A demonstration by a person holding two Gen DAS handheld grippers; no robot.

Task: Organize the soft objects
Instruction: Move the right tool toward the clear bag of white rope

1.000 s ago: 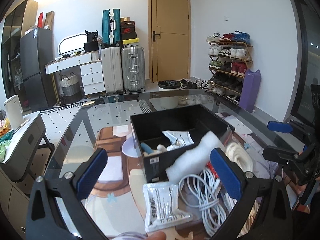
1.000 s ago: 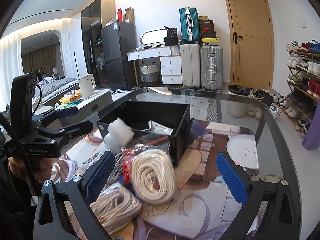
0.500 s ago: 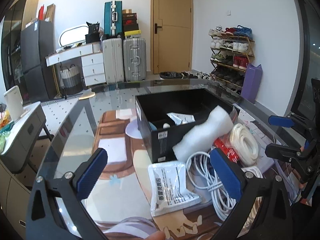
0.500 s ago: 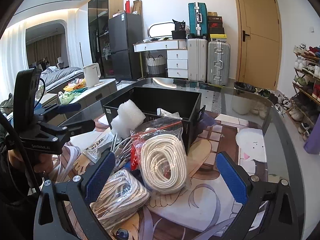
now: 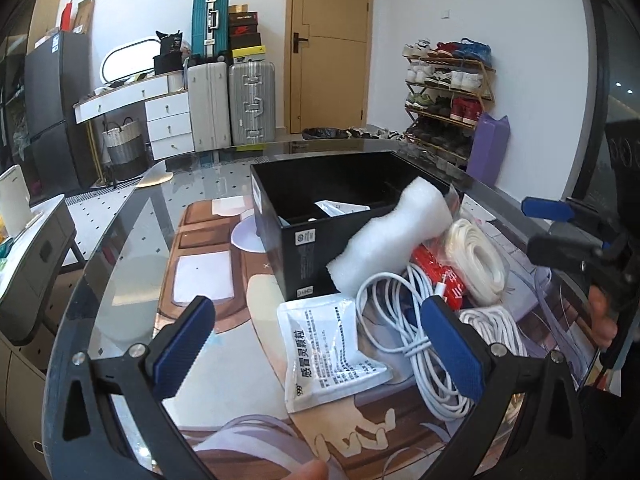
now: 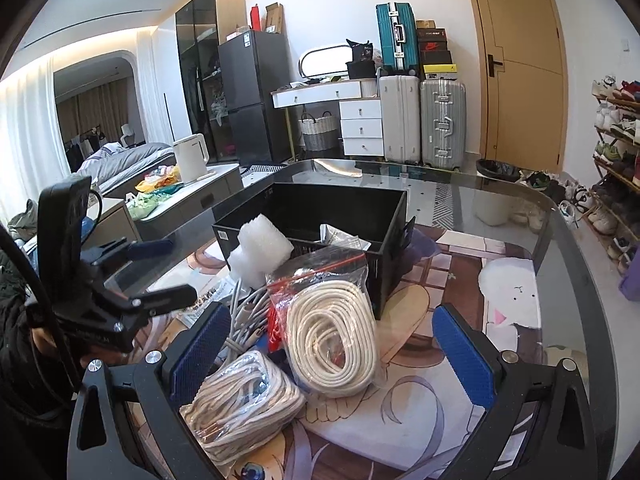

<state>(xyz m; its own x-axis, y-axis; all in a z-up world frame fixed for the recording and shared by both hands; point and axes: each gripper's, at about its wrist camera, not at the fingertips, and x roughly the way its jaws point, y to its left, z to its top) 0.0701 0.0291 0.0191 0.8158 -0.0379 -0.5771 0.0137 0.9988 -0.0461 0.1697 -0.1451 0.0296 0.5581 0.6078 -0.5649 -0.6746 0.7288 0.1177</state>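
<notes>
While both grippers, left gripper (image 5: 316, 344) and right gripper (image 6: 332, 344), hover wide open and empty, 2 rope bundles (image 6: 332, 332) lie beside the black box (image 6: 360, 216).

On the tabletop (image 5: 120, 280), the box (image 5: 304, 256) stands far of the clutter. A foam roll (image 5: 384, 240) leans on its near right corner. Near it lie a sachet (image 5: 332, 344) at left and a cable coil (image 5: 404, 320) right, with bagged rope (image 5: 476, 260) farther right.
</notes>
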